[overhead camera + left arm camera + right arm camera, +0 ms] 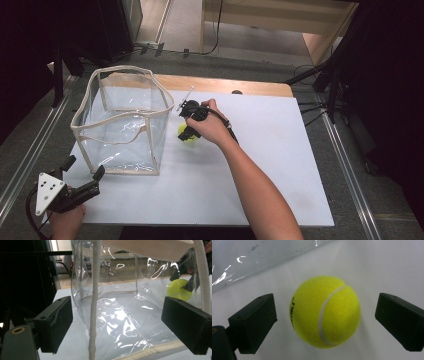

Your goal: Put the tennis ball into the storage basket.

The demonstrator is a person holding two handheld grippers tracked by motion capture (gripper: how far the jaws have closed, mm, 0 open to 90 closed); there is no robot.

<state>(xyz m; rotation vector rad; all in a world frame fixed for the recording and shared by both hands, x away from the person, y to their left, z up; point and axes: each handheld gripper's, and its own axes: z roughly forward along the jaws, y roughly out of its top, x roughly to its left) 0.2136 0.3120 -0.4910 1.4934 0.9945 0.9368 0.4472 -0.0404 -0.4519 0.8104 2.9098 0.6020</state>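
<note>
Right gripper (324,315) over yellow felt tennis ball (325,312), fingers wide either side, not touching. Ball on white worktop (260,170) mid-back, beside clear plastic bag (125,120). Left gripper (120,322) fingers wide, near-left corner.

Your right gripper (189,131) has a gap either side of the tennis ball (325,312), jaws apart. The clear bag (122,120) blocks the way just left of it. The white board (280,165) lies bare toward its right edge and near corner.
</note>
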